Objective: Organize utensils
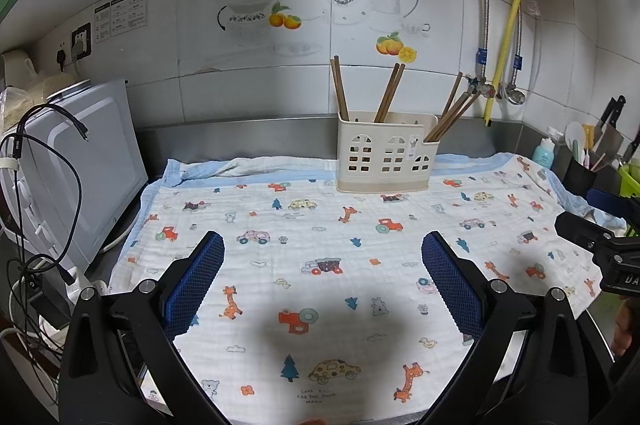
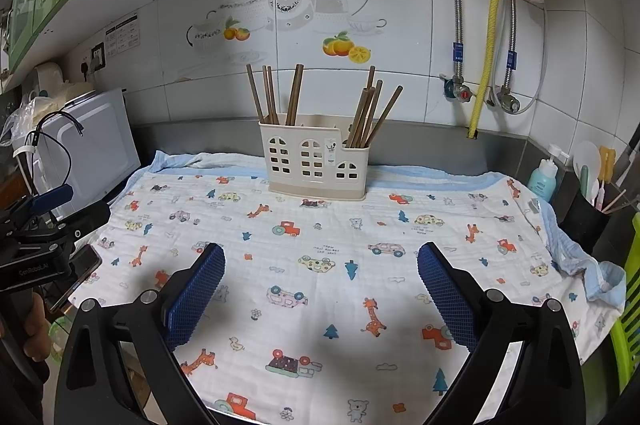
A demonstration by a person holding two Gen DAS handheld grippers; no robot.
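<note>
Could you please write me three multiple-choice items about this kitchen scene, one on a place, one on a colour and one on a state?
1. Where does the utensil holder stand?
A. At the far edge of the printed cloth, near the wall
B. On top of the microwave
C. Between the fingers of the right gripper

2. What colour are the pads on the gripper fingers?
A. Red
B. Blue
C. Yellow

3. What state are the chopsticks in?
A. Lying flat on the cloth
B. Held by the left gripper
C. Standing in the holder, leaning at angles

Answers:
1 A: the holder sits on the cloth close to the tiled wall.
2 B: both views show blue textured pads.
3 C: all visible sticks rise from the holder; both grippers are open and hold nothing.
</note>
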